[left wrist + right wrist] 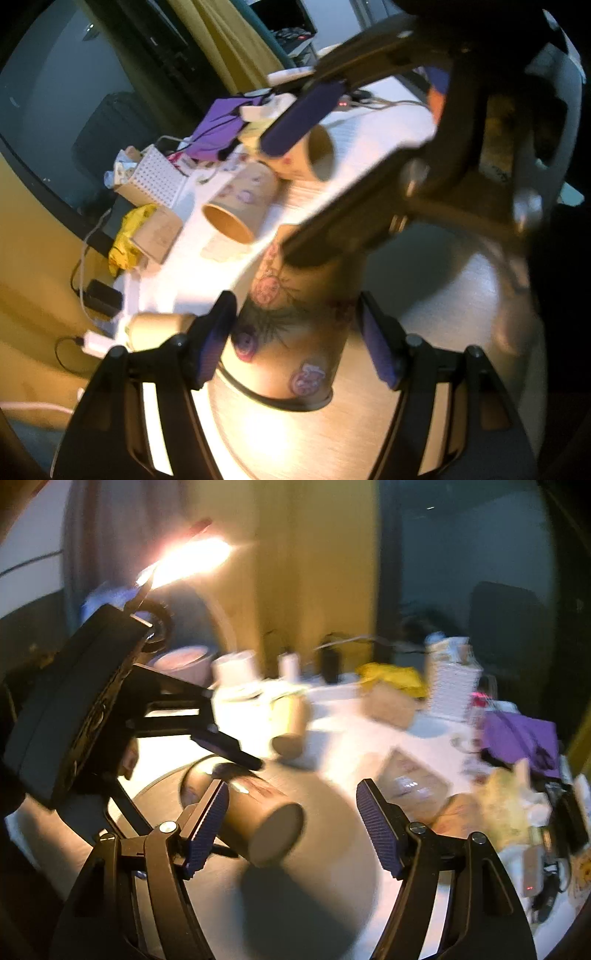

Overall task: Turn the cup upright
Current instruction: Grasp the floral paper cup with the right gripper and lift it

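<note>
A paper cup (295, 332) with pink stickers lies on its side on a round wooden board (443, 332), between the fingers of my left gripper (295, 343). The left jaws are spread around the cup, with a gap on the right side. In the right wrist view the same cup (258, 819) points its closed base at the camera. My right gripper (291, 827) is open, its left finger close against the cup's side. The left gripper's fingertip (236, 753) rests over the cup's far end. The right gripper (314, 110) reaches in from above in the left wrist view.
Two more paper cups (240, 206) (310, 155) lie on their sides on the white table (207, 280). Clutter stands along the far edge: a purple cloth (218, 125), a dotted box (155, 177), a yellow wrapper (129, 236), chargers and cables (99, 299).
</note>
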The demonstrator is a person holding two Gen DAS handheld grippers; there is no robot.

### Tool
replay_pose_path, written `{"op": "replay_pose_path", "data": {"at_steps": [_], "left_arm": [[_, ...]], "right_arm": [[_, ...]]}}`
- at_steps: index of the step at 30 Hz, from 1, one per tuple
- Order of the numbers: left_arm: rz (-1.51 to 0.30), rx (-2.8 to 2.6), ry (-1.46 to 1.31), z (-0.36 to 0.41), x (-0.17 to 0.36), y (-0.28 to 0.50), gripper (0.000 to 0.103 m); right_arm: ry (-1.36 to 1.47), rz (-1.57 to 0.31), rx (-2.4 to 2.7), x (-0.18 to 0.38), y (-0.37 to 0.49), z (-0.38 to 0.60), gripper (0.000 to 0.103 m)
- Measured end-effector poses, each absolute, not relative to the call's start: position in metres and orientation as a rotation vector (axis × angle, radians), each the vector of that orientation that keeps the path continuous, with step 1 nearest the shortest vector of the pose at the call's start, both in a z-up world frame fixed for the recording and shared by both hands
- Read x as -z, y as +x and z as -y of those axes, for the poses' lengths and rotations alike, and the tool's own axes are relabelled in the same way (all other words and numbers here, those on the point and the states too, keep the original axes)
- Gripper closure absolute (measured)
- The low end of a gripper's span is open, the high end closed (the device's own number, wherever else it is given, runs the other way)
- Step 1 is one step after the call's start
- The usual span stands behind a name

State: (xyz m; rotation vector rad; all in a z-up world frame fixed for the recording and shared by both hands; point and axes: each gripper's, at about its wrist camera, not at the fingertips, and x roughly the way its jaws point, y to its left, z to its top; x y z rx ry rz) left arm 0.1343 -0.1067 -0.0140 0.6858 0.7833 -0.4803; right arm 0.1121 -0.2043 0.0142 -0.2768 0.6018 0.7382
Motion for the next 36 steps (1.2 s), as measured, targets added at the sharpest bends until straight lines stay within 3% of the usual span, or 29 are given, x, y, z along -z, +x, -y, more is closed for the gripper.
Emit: {"op": "replay_pose_path", "data": {"at_steps": [18, 23, 36], "left_arm": [[-0.778, 0.539, 0.554, 0.122, 0.052, 0.062, 0.035], [-0.779, 0.562, 0.491, 0.112, 0.046, 0.061, 0.019], [-0.777, 0.515, 0.34, 0.047, 0.026, 0.029, 0.019]], "right_arm": [[-0.31, -0.817, -0.774, 0.033, 0.073, 0.186, 0.028], [-0.319, -0.817, -0.749, 0.032, 0.072, 0.184, 0.028], [-0.475, -0.806, -0.816, 0.027, 0.061, 0.159, 0.028]]}}
